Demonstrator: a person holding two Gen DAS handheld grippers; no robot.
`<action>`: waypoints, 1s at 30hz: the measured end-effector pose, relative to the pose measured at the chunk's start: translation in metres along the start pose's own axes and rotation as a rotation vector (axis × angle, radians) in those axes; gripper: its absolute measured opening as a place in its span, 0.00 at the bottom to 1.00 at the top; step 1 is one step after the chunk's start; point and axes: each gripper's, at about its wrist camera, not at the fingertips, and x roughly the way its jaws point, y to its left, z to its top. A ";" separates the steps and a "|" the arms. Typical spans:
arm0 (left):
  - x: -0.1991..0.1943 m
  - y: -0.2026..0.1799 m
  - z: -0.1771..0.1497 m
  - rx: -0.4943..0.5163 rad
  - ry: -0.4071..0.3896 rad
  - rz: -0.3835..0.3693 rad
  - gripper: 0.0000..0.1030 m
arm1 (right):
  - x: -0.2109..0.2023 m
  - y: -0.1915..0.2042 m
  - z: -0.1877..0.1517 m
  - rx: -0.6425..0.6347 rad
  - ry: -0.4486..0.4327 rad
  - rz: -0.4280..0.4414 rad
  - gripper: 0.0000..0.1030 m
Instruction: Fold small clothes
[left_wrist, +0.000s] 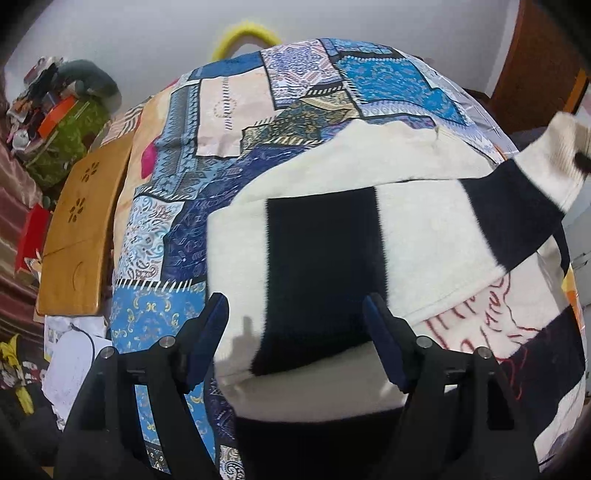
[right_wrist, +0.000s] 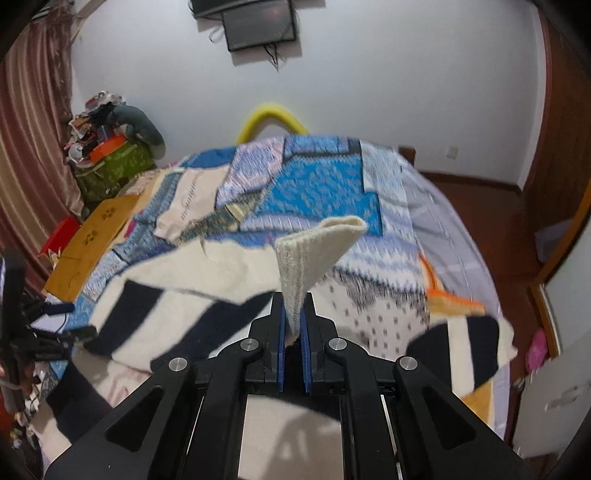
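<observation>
We have the right gripper (right_wrist: 293, 325) clamped on the ribbed cream cuff (right_wrist: 314, 251) of the cream-and-navy striped knit sweater (left_wrist: 332, 236), lifted mid-fold, while our left gripper (left_wrist: 295, 339) hangs open above the body, holding nothing. The sweater lies on the blue patchwork bedspread (left_wrist: 207, 122); we judge the fold barely begun, with body folds left.

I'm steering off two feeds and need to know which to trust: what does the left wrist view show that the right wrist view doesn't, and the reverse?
Only the left wrist view: the left gripper, jaws open above the sweater's black stripe, gripping nothing, and red stitching on the lower cloth.

Only the right wrist view: the right gripper, jaws shut on the sweater's ribbed cuff, plus a wall-mounted screen.

Both: the cream-and-black sweater on the blue patchwork bedspread, the yellow hoop behind the bed and the wooden board.
</observation>
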 end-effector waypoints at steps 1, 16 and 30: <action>0.000 -0.003 0.001 0.007 0.002 -0.001 0.72 | 0.001 -0.005 -0.005 0.010 0.013 0.001 0.06; -0.025 -0.016 0.031 0.072 -0.039 0.027 0.73 | 0.018 -0.063 -0.068 0.211 0.157 0.050 0.08; -0.041 -0.055 0.071 0.070 -0.092 -0.038 0.80 | -0.035 -0.150 -0.064 0.350 0.037 -0.087 0.09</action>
